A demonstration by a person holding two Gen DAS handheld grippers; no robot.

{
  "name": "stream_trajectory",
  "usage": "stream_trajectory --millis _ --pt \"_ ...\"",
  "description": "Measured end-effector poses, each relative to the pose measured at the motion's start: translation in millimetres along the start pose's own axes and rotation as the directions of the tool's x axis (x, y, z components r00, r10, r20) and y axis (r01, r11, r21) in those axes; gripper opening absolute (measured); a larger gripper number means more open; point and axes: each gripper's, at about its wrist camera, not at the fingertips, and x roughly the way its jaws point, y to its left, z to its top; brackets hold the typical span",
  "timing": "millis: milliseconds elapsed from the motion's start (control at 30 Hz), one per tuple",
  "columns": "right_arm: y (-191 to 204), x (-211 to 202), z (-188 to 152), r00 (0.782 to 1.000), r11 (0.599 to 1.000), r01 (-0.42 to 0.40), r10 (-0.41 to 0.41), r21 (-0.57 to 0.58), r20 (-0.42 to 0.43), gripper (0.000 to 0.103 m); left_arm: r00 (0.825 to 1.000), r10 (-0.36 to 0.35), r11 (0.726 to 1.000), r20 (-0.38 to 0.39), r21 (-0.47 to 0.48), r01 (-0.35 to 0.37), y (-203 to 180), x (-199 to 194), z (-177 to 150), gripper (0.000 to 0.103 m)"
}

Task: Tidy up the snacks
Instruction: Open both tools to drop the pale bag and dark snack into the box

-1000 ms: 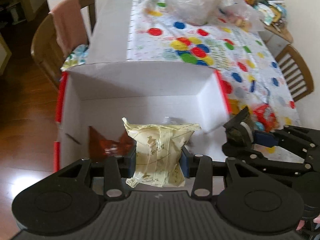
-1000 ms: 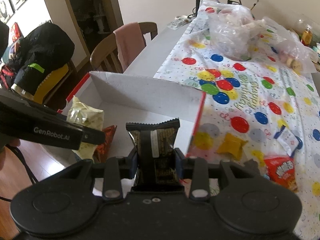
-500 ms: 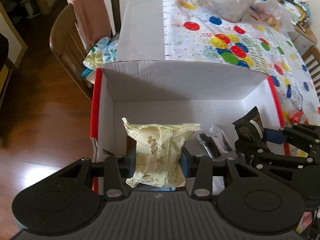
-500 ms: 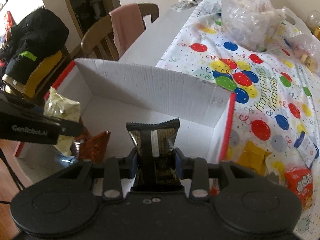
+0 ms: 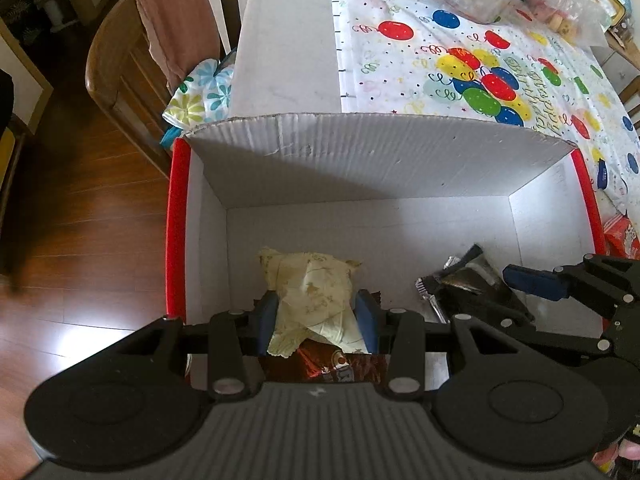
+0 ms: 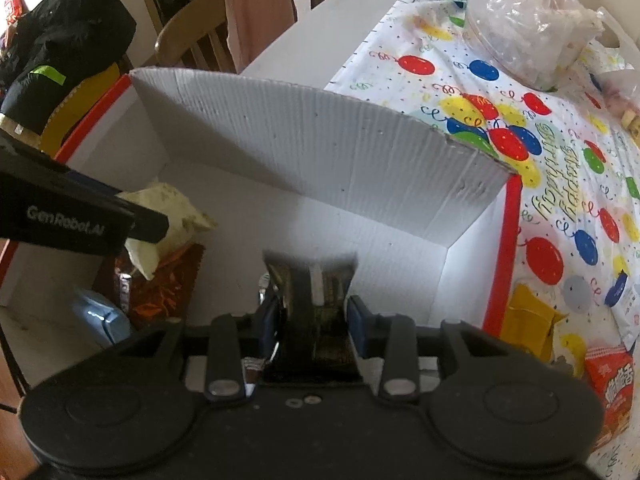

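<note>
Tongs of both hands inside a white cardboard box (image 5: 400,168) with red rims, standing at the tabletop's near left corner. Left tongs (image 5: 318,316) closed on a pale yellow snack pack (image 5: 312,292), above a brown foil packet (image 5: 340,360) on the box floor. Right tongs (image 6: 312,320) closed on a dark snack bar (image 6: 312,300), low near the right wall. Far half of the box floor bare. Orange snack bag (image 6: 610,384) and yellow packet (image 6: 528,328) on the balloon-print tablecloth (image 6: 560,160), just outside the right rim.

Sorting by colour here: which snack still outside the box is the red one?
The red packet at the right, nearest the camera on the tablecloth; the yellow packet beside the box lies further in.
</note>
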Motion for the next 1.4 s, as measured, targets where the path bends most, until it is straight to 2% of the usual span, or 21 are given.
stream_trajectory --millis 167,367,467,567,633,767,933,1000,1067,1133,1233,1300,1400 --pt "-1.7 -3.2 -0.6 1.000 1.000 -0.015 0.014 0.014 0.011 0.040 1.000 0.000 1.000 0.004 -0.004 0.000 0.8 0.0 -1.6 0.043" --pt "-4.8 -17.3 -2.6 0.998 0.999 -0.042 0.041 0.027 0.046 0.046 0.999 -0.004 1.000 0.036 -0.007 0.004 -2.3 -8.1 -9.2 0.058" --pt "-6.4 -27.7 -4.9 0.996 0.998 -0.052 0.050 0.034 0.071 0.051 0.998 -0.011 1.000 0.062 -0.007 0.012 -4.7 -16.6 -15.1 0.061" --pt "-8.5 -37.9 -8.7 0.994 0.997 -0.062 0.058 0.042 0.093 0.056 0.996 -0.025 1.000 0.085 -0.008 0.026 -6.4 -24.8 -21.5 0.066" --pt "-8.6 -46.0 -12.5 0.992 0.997 -0.067 0.061 0.049 0.108 0.069 0.994 -0.034 0.999 0.100 -0.009 0.035 -8.1 -30.6 -26.9 0.066" --pt "-8.4 -63.4 -20.7 0.987 0.995 -0.084 0.077 0.045 0.140 0.074 0.990 -0.037 0.999 0.133 0.000 0.037 -13.6 -42.7 -36.8 0.067" --pt "-9.5 -87.2 -31.4 0.978 0.994 -0.102 0.093 0.037 0.187 0.089 0.983 -0.053 0.999 0.177 0.013 0.051 -22.6 -60.8 -48.7 0.068" --pt "-10.1 -96.4 -36.3 0.973 0.994 -0.105 0.096 0.033 0.209 0.092 0.979 -0.061 0.998 0.195 0.015 0.059 -26.6 -68.3 -52.9 0.074" --pt "-12.5 -104.3 -40.6 0.969 0.993 -0.112 0.101 0.037 0.226 0.092 0.974 -0.073 0.997 0.213 0.020 0.070 -30.8 -75.8 -57.1 0.076" --pt "-15.0 -112.0 -45.2 0.964 0.993 -0.114 0.100 0.042 0.247 0.099 0.970 -0.081 0.997 0.228 0.025 0.077 -35.5 -81.9 -60.2 0.077" --pt "-19.8 -121.6 -52.1 0.957 0.991 -0.122 0.104 0.051 0.272 0.100 0.962 -0.101 0.995 0.253 0.034 0.096 -41.7 -90.5 -64.4 0.078" --pt "-24.6 -128.5 -57.7 0.952 0.990 -0.129 0.107 0.060 0.285 0.100 0.957 -0.114 0.993 0.268 0.039 0.108 -45.5 -95.7 -67.3 0.084" --pt "-33.5 -137.9 -66.6 0.946 0.988 -0.139 0.112 0.070 0.305 0.101 0.947 -0.131 0.991 0.293 0.050 0.122 -53.9 -101.9 -71.3 0.085"
